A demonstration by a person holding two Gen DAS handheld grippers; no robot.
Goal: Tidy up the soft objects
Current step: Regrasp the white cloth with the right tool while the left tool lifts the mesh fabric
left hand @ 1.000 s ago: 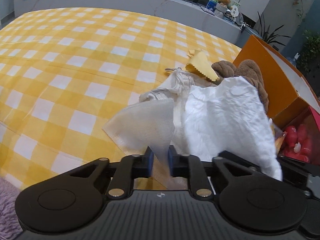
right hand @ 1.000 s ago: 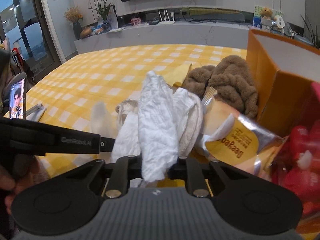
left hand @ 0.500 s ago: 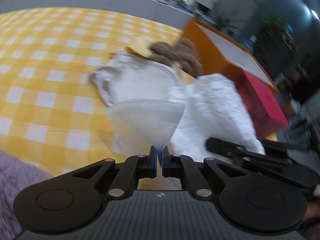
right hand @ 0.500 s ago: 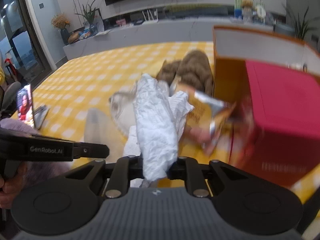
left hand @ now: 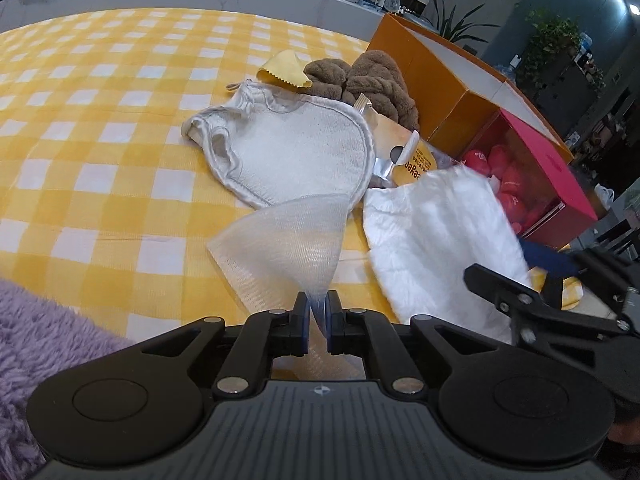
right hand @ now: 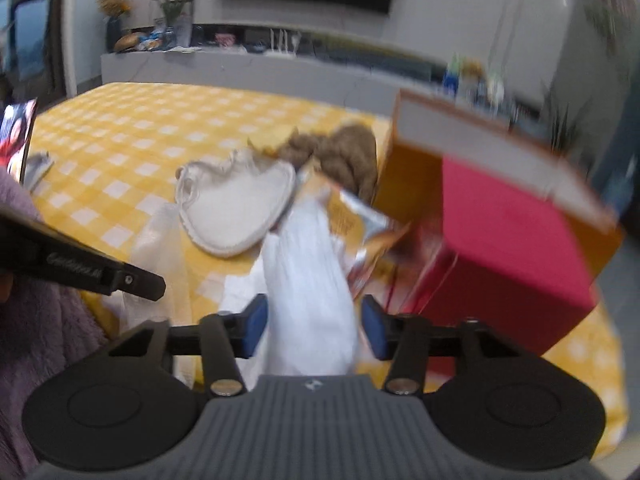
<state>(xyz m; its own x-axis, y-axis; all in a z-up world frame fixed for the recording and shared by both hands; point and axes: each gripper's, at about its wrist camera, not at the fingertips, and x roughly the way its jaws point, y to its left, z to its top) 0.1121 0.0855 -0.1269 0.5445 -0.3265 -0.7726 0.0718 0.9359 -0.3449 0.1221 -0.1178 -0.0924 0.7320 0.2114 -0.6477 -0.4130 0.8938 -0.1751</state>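
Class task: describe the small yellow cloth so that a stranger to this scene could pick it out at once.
Start at the tall orange box on the yellow checked tablecloth; beside it lies a brown fuzzy towel. The small yellow cloth lies against that towel's far left edge. Its zigzag-cut edge and plain yellow colour set it apart from the white mitt.

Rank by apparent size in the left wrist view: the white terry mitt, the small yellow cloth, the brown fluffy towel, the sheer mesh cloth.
1. White terry mitt, largest.
2-3. Sheer mesh cloth and brown fluffy towel: unsure; the mesh is nearer the camera.
4. Small yellow cloth, smallest.
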